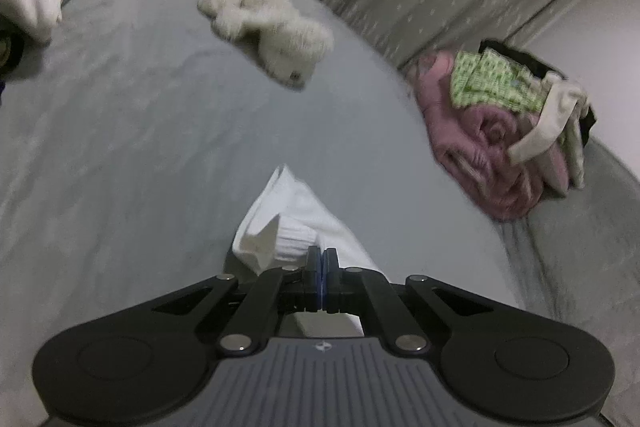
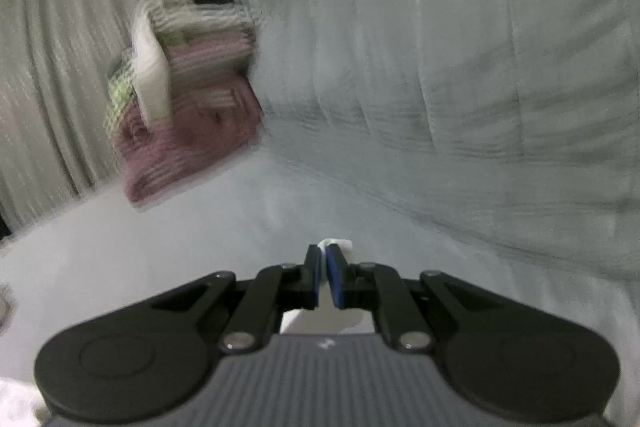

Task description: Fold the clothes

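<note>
Mid-fold: left tool (image 1: 321,254) clamped on white garment (image 1: 280,223), right tool (image 2: 323,254) pinching another edge (image 2: 336,242). Next: carrying both corners together, then laying flat on bed (image 1: 120,107).

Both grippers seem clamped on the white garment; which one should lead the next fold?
Probably left. The left gripper pinches the white ribbed-cuff garment with loose cloth and open grey bedspread ahead; the right gripper shows only a sliver.

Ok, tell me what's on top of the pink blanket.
A green patterned cloth and a cream garment lie on the pink blanket, with something black behind them. Whatever lies beneath those pieces is covered.
</note>
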The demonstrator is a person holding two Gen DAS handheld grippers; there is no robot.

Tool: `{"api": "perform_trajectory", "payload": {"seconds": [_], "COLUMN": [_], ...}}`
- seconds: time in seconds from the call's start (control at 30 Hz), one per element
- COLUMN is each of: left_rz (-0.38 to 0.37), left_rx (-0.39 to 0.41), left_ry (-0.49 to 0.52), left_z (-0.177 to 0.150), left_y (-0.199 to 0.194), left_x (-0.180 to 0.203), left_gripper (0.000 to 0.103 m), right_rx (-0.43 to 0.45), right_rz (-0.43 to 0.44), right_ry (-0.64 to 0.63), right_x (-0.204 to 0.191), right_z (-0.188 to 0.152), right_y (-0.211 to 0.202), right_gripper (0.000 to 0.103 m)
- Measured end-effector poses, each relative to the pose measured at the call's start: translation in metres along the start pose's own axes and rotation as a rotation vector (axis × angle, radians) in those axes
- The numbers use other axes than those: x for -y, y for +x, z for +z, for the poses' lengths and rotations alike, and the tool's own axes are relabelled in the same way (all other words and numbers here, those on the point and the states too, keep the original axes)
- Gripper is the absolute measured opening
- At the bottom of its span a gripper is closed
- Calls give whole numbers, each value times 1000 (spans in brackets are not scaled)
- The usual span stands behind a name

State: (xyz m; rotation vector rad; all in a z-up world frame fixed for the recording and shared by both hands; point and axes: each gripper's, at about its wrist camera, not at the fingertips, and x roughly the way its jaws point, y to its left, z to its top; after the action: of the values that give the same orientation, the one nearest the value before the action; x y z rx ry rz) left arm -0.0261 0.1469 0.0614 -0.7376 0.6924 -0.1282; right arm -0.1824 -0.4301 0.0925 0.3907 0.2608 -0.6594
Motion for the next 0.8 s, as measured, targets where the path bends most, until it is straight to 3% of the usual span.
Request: {"api": "perform_trajectory", "payload": {"seconds": [0.07, 0.23, 0.47, 0.63, 0.8], "left_rz": [0, 16, 24, 24, 66], "left_rx": [3, -36, -52, -54, -70], "left_ry": [1, -6, -10, -6, 16], "left_z": [0, -7, -13, -16, -25], "left_y": [-4, -8, -20, -24, -22], "left_x": [-3, -15, -29, -30, -31], "left_gripper": [0, 0, 0, 0, 0], "right_rx": [20, -174, -261, -242, -298], "right_rz": [9, -77, -64, -23, -33], "right_ry": [-16, -15, 33, 63, 52], "right_x": [-1, 18, 43, 49, 53], "right_z": [0, -20, -33, -31, -37], "right_y": [-5, 17, 5, -11, -11], "right_gripper": [6, 6, 6, 6, 6]}}
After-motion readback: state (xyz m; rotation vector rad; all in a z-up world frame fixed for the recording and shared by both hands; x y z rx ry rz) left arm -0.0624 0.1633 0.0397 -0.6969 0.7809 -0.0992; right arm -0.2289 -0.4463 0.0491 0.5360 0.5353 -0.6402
